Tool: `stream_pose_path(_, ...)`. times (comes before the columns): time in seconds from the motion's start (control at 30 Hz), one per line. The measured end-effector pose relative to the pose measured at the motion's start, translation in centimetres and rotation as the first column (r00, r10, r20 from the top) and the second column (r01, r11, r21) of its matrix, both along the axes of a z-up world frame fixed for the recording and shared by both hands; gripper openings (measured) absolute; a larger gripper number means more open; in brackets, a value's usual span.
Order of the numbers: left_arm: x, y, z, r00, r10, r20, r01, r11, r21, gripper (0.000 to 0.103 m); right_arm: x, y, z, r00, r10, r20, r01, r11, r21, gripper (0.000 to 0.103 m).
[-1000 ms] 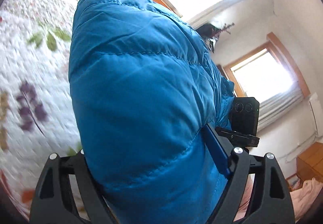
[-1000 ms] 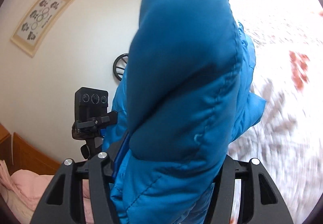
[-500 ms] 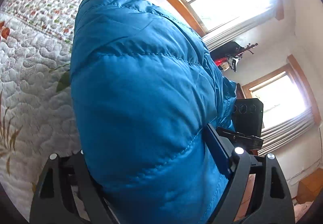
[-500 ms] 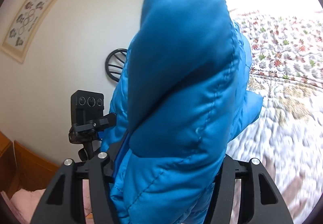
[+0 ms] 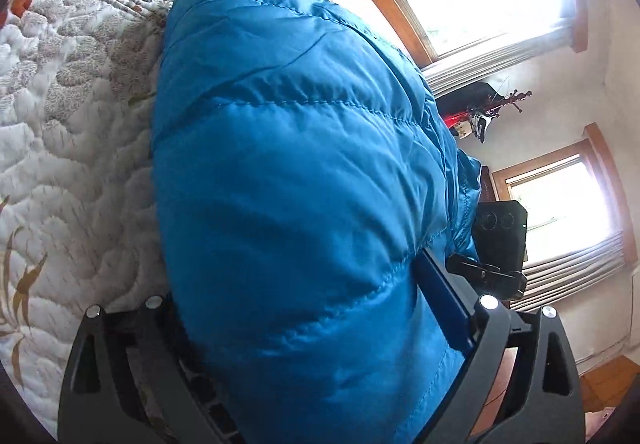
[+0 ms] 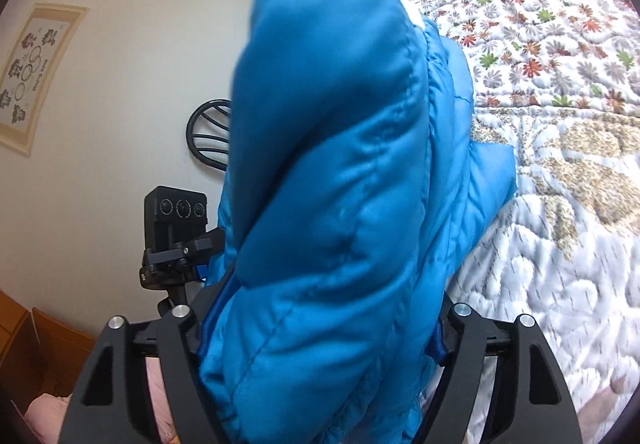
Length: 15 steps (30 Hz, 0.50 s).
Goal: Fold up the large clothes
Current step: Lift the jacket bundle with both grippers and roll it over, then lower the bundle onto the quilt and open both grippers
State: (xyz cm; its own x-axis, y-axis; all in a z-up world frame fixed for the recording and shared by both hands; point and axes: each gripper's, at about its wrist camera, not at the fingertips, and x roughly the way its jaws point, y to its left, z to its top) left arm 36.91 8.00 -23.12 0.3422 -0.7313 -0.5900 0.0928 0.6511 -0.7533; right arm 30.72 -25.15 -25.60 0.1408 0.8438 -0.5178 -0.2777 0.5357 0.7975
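The blue quilted jacket [image 5: 288, 203], filling mid-frame above the floral bedspread [image 5: 60, 131], looks light, puffy and slippery, so the left gripper [image 5: 320, 372] and right gripper [image 6: 320, 372], each apparently clamped on bunched padding, should pinch deep at stitched seams.

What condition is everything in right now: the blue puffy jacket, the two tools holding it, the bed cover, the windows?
blue puffy jacket: bunched, lifted, clamped by both tools
left tool: shut on the jacket
right tool: shut on the jacket
quilted bed cover: spread flat
window blinds: bunched at one edge of each window
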Motion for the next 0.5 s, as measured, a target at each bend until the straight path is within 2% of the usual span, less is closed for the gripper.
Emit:
stream_pose_path(0.03,-0.1,0.3,-0.2,1.0,-0.001,0.0,0.001,1.0,0.009,0.093,-2.1,-0.5,-0.3,1.0,-0.001,0.006,0.001,1.0,-0.011,0.082)
stream_pose_path(0.17,-2.6,1.5,0.0,1.0,-0.006,0.003,0.006,0.999,0.052,0.094,-5.3,-2.0,0.8,0.999,-0.014,0.039,0.016,0.998,-0.055,0.083)
stream_pose_path(0.33,-5.6,2.2,0.1,1.0,0.009,0.01,-0.009,0.998,0.063,0.094,-8.3,-3.8,1.1,0.998,-0.04,0.045,0.042,0.998,-0.054,0.083)
stream_pose_path(0.5,-6.5,1.4,-0.7,0.999,0.031,0.013,-0.032,0.991,0.129,0.095,-9.9,-4.9,-1.3,0.998,-0.066,0.0,0.066,0.989,-0.136,0.08)
